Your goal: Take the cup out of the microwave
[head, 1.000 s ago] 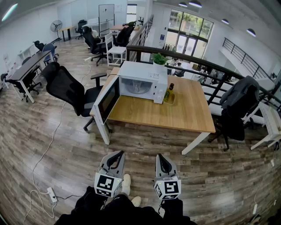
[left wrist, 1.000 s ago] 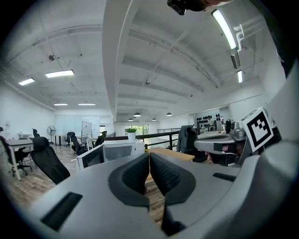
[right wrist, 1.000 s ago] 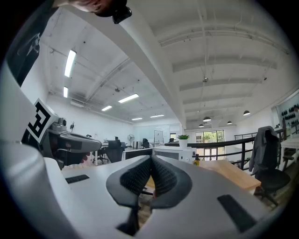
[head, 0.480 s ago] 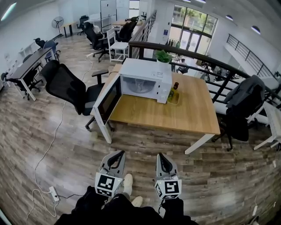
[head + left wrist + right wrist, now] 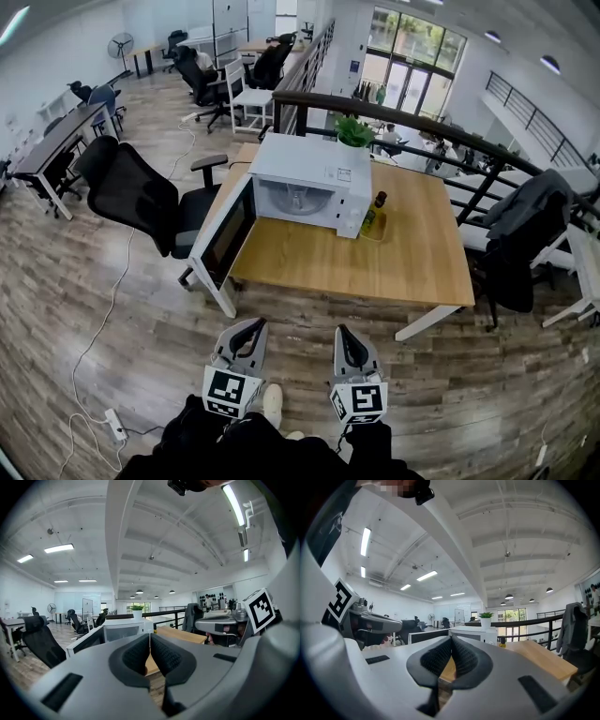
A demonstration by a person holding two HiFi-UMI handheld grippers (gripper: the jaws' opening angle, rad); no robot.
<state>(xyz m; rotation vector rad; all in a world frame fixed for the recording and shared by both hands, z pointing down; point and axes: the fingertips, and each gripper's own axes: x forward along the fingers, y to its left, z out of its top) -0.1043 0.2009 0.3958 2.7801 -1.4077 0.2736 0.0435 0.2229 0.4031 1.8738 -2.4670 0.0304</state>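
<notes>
The white microwave (image 5: 305,178) stands on the far left part of a wooden table (image 5: 394,262). Its door (image 5: 222,246) hangs wide open to the left. Inside the cavity a small pale cup (image 5: 296,200) shows faintly. My left gripper (image 5: 254,325) and right gripper (image 5: 341,333) are side by side low in the head view, over the floor and well short of the table. Both are shut with nothing between the pads. In the left gripper view the left gripper (image 5: 149,637) points at the microwave (image 5: 125,631). The right gripper (image 5: 451,640) points along the table toward the microwave (image 5: 474,633).
A dark bottle (image 5: 374,214) sits on a small tray right of the microwave, with a potted plant (image 5: 354,131) behind. A black office chair (image 5: 131,192) stands left of the open door, a draped chair (image 5: 520,234) at the right. A cable and power strip (image 5: 114,422) lie on the floor.
The table and microwave have come nearer and sit lower and larger in the head view. Both grippers keep their place side by side and stay shut.
</notes>
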